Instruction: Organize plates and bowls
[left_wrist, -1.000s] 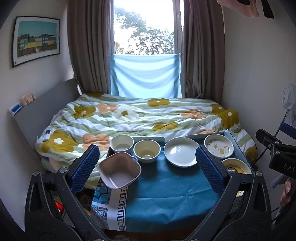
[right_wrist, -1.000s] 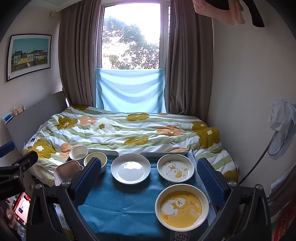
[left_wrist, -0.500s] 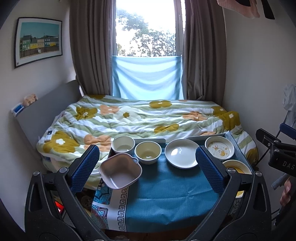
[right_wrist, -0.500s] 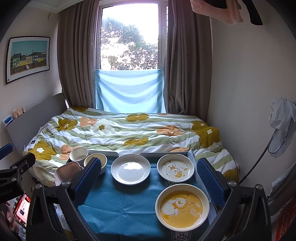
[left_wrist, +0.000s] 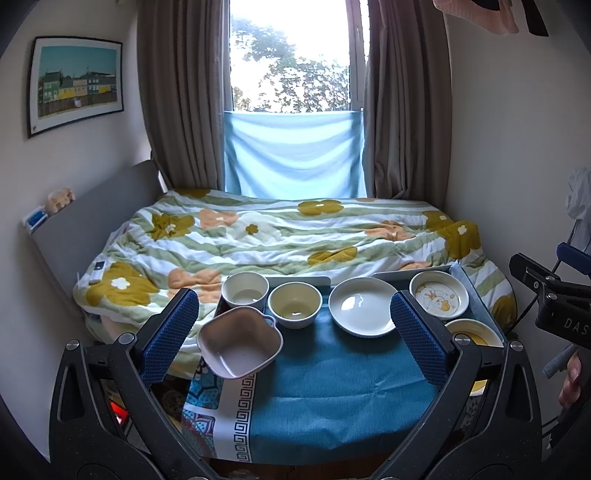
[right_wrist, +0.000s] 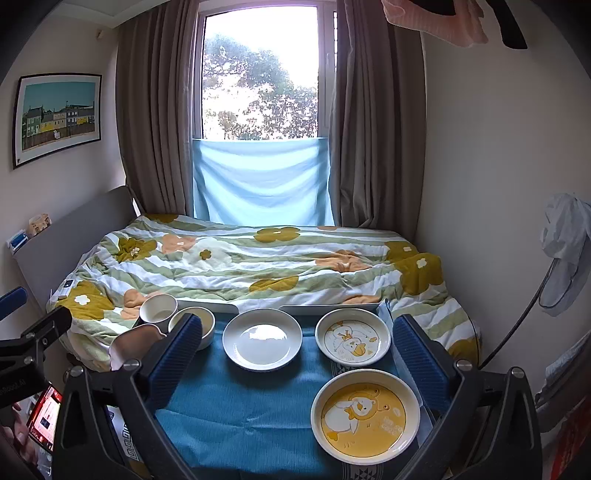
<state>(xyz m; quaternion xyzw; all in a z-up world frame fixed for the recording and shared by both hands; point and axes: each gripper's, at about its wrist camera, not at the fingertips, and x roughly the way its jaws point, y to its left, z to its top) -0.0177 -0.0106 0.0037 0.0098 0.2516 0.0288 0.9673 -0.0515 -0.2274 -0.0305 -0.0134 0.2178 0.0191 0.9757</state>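
Presently both grippers, left gripper (left_wrist: 293, 326) and right gripper (right_wrist: 297, 352), are hovering spread and empty; the glossy white ceramic plate (right_wrist: 262, 344) is lying just ahead between the right gripper's fingers, likely hard, slippery, breakable, best pinched at its rim.

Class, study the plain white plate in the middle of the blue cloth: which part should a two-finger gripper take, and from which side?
Probably the near rim of the white plate, approached from the front with one finger over and one under the raised lip. It lies flat, empty, clear of its neighbours.
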